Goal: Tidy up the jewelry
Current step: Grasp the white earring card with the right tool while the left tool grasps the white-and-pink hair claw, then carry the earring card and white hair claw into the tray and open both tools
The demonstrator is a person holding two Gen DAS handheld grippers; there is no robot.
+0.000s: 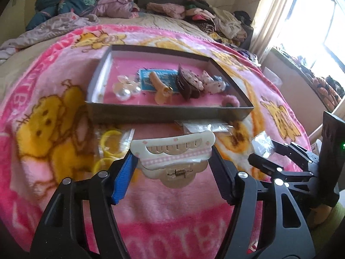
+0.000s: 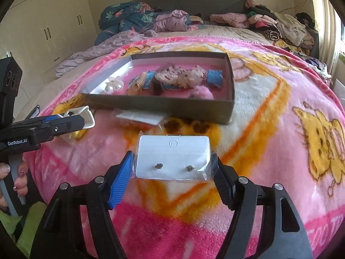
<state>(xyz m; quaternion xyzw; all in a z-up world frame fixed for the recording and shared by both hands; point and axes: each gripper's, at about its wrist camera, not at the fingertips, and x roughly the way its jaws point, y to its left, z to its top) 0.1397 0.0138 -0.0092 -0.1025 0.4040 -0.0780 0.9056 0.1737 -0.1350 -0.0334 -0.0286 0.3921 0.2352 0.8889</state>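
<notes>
the left gripper is clamped on a white hair claw clip, its blue pad pressing one end and its black pad on the other. the clip has pink dots, a pink checked band and a small metal spring on its hinge, and it is held above the blanket just in front of the box. in the right wrist view the same gripper comes in from the left edge with the white clip sticking out past its tips.

the right gripper is closed on a clear bag holding a white earring card with two small stud earrings pinned side by side. the card is gripped by its side edges and is held off the pink cartoon blanket, in front of the box.

beyond both grippers a shallow dark cardboard box sits on the blanket. inside it lie a pearl hair piece, a tan claw clip over a blue card, a brown clip, spotted fabric bows and a pink pompom in the near right corner.

just outside the box's near wall lie a small clear packet and, to the left, a bag of yellow rings. clothes are heaped at the far end of the bed.
</notes>
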